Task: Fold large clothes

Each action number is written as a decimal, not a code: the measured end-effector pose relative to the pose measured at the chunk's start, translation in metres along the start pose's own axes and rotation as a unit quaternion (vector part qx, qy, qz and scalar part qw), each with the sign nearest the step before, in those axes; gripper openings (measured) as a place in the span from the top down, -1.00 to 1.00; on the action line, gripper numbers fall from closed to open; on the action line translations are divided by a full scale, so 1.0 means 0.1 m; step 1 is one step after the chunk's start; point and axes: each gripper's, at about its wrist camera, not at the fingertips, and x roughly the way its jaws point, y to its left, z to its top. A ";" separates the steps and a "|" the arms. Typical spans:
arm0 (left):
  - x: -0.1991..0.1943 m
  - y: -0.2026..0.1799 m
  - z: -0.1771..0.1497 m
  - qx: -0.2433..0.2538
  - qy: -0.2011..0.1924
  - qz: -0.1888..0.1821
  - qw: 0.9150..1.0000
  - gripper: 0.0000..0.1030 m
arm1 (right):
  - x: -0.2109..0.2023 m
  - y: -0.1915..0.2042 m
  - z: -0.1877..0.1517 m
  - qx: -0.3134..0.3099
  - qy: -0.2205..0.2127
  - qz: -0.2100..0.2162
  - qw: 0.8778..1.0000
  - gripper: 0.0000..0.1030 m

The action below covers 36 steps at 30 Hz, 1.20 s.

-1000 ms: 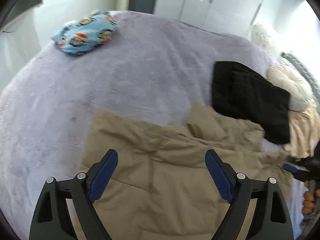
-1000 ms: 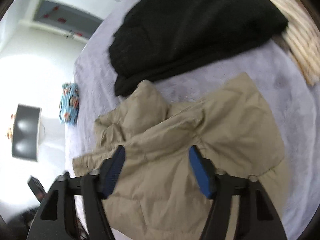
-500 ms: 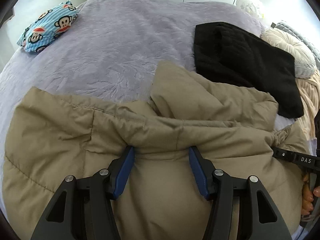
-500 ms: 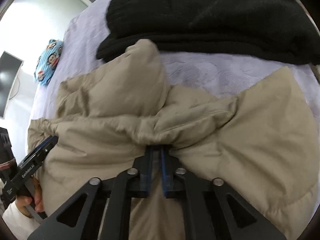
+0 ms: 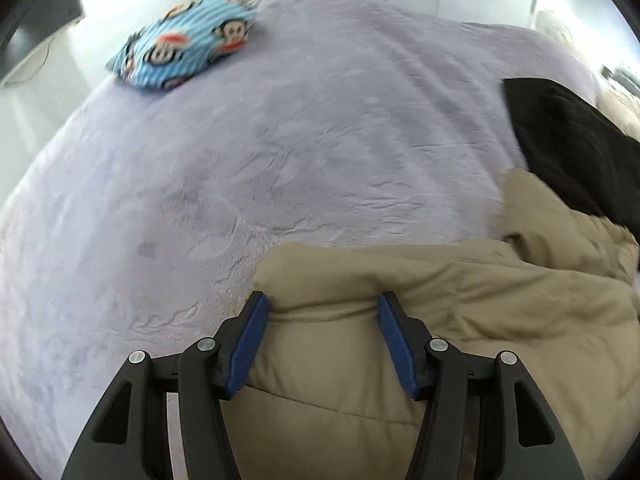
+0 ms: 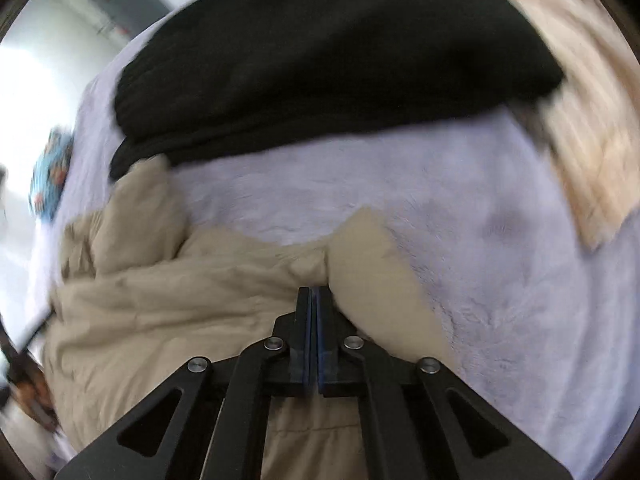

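Observation:
A tan padded jacket (image 5: 460, 320) lies crumpled on a lavender bedspread (image 5: 300, 140). My left gripper (image 5: 320, 308) is open, its blue pads (image 5: 248, 344) straddling a puffy fold at the jacket's left edge. In the right wrist view the jacket (image 6: 168, 304) fills the lower left. My right gripper (image 6: 314, 300) is shut on a pinch of the jacket's far edge, with fabric bunched at the tips.
A folded black garment lies beyond the jacket (image 5: 568, 148) (image 6: 328, 56). A cream knit item (image 6: 580, 120) sits at the right. A blue monkey-print pillow (image 5: 180, 44) lies at the far left corner of the bed. Wardrobe doors stand behind the bed.
The right gripper stays shut on the jacket and has pulled its edge. The left gripper, still open, has shifted to the jacket's left edge, with more bare bedspread in view.

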 end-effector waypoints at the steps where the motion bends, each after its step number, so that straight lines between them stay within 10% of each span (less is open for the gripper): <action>1: 0.06 -0.03 -0.01 -0.001 -0.003 0.004 1.000 -0.17 | 0.05 -0.02 0.01 0.004 -0.001 0.001 1.000 1.00; 14: -0.17 0.01 0.07 -0.015 0.018 0.021 1.000 -0.20 | -0.07 0.27 0.15 0.014 -0.002 -0.034 0.999 0.84; 21: -0.94 0.26 -0.51 -0.009 0.006 0.017 1.000 -0.20 | -0.75 0.46 -0.53 -0.017 -0.034 -0.025 0.999 0.40; 27: -0.76 0.59 -1.11 -0.061 0.070 0.027 0.995 -0.27 | -0.83 0.31 -1.19 -0.018 -0.013 -0.059 0.998 0.40; 29: -0.73 0.64 -1.18 -0.067 0.069 0.036 0.995 -0.54 | -0.76 0.25 -1.25 -0.022 -0.010 -0.061 0.998 0.41; 36: -0.90 0.79 -1.28 -0.084 0.078 0.034 0.993 -0.56 | -0.88 0.23 -1.32 -0.007 -0.008 -0.063 0.998 0.34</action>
